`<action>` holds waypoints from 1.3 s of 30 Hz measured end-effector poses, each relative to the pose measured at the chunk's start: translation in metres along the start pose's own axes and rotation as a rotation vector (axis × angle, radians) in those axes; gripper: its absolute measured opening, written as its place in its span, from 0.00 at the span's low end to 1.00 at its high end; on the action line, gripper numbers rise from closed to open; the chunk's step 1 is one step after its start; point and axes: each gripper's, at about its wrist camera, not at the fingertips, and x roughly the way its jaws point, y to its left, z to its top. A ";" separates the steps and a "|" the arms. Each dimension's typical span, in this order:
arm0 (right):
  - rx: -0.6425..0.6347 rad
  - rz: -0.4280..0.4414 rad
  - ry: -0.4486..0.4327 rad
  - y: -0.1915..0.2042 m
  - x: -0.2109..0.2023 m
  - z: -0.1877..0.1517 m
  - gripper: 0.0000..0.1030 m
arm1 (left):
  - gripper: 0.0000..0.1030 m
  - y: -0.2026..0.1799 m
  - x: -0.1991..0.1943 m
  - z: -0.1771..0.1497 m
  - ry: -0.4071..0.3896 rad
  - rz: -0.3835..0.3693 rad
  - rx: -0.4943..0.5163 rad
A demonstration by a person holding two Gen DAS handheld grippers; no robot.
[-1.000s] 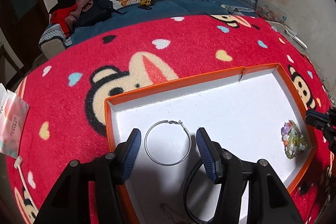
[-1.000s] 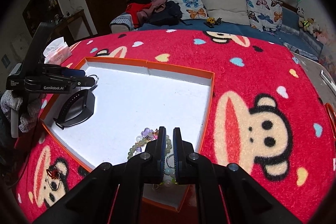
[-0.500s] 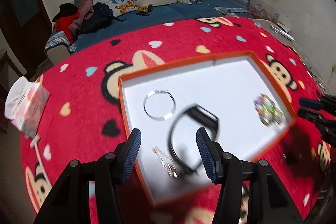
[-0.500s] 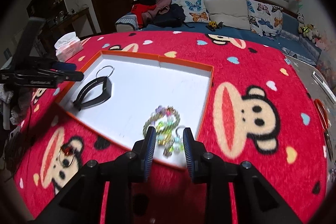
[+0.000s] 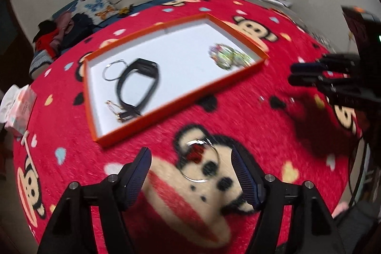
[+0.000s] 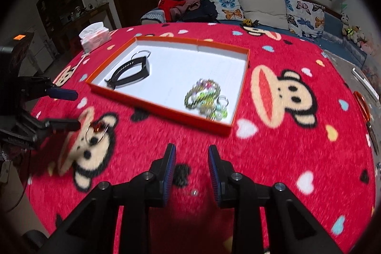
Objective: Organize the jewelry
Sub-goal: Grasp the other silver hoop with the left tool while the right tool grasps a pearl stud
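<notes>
An orange-rimmed white tray (image 5: 226,79) (image 6: 162,108) lies on the red monkey-print cloth. In it are a black wristband (image 5: 138,85) (image 6: 131,74), a silver hoop (image 5: 112,70) (image 6: 141,54), a small gold piece (image 5: 114,108) and a beaded bracelet pile (image 5: 226,56) (image 6: 204,97). A second hoop with a red charm (image 5: 198,158) (image 6: 97,130) lies on the cloth outside the tray. My left gripper (image 5: 191,170) is open and empty, just behind that hoop. My right gripper (image 6: 191,170) is open and empty above the cloth, near a tiny ring (image 6: 194,192).
A tissue pack (image 6: 95,37) (image 5: 16,106) sits at the table's left edge. An orange-handled tool (image 6: 363,108) lies at the right edge. A sofa with butterfly cushions (image 6: 262,8) stands behind the table.
Both grippers have pulled back out of the tray toward the near cloth. The right gripper has opened and left the bracelets in the tray. The left gripper now faces the hoop on the cloth.
</notes>
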 end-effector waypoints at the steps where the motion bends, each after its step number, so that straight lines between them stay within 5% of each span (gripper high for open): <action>1: -0.002 0.004 0.005 0.000 0.000 -0.004 0.30 | 0.73 -0.003 0.003 -0.002 0.008 0.000 0.009; 15: -0.028 0.011 0.053 -0.001 0.003 -0.032 0.30 | 0.72 0.004 0.041 -0.008 0.058 -0.018 0.052; 20: -0.016 0.019 0.055 -0.003 0.004 -0.034 0.30 | 0.64 0.003 0.049 -0.006 0.059 -0.028 0.070; 28: -0.026 0.026 0.060 -0.001 0.005 -0.034 0.30 | 0.51 0.002 0.051 -0.005 0.046 -0.046 0.082; 39: -0.037 0.037 0.059 0.004 0.004 -0.036 0.30 | 0.51 0.007 0.037 -0.006 0.009 -0.040 0.052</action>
